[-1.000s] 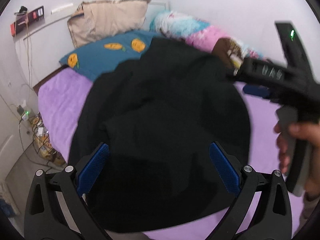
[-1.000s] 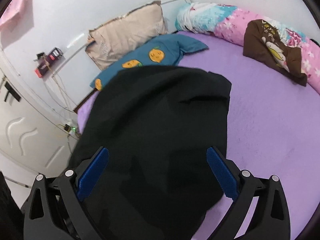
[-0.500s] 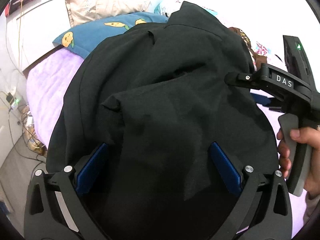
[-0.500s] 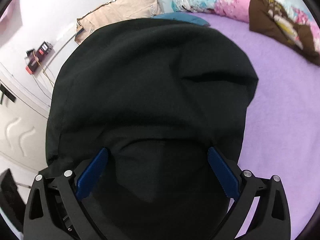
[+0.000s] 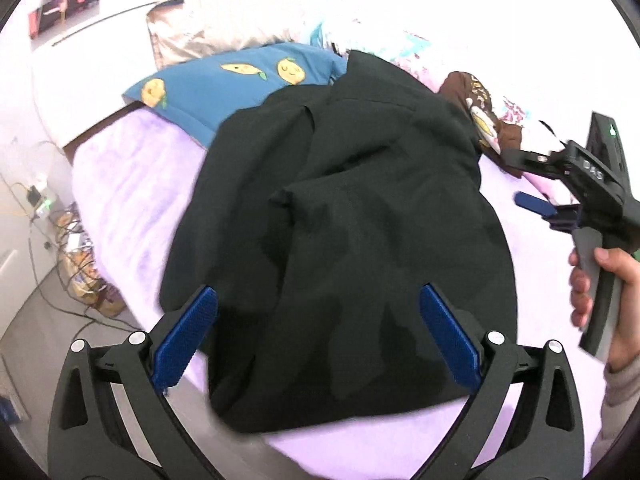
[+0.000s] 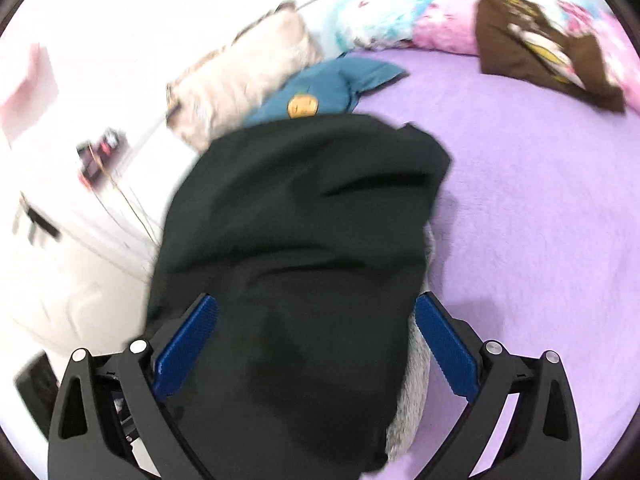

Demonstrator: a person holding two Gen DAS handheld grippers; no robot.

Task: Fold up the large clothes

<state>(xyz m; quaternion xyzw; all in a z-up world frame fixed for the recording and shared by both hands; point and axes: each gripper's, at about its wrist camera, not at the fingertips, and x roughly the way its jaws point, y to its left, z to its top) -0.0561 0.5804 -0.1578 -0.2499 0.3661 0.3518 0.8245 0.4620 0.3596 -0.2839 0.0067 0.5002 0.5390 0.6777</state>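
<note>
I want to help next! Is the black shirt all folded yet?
Not yet. The black garment is doubled over once but lies bunched and wrinkled on the purple bed. Nothing is being held: the left gripper and right gripper are both open. Smoothing and more folds remain.

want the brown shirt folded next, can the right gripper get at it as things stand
Probably yes: the brown shirt lies uncovered at the bed's far edge, bare purple sheet before it, and the right gripper is open.

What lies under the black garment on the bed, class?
The black garment rests on the purple bedsheet, and its far edge overlaps the blue pillow. In the right wrist view, grey fabric shows under its right edge. Anything else beneath is covered.
</note>
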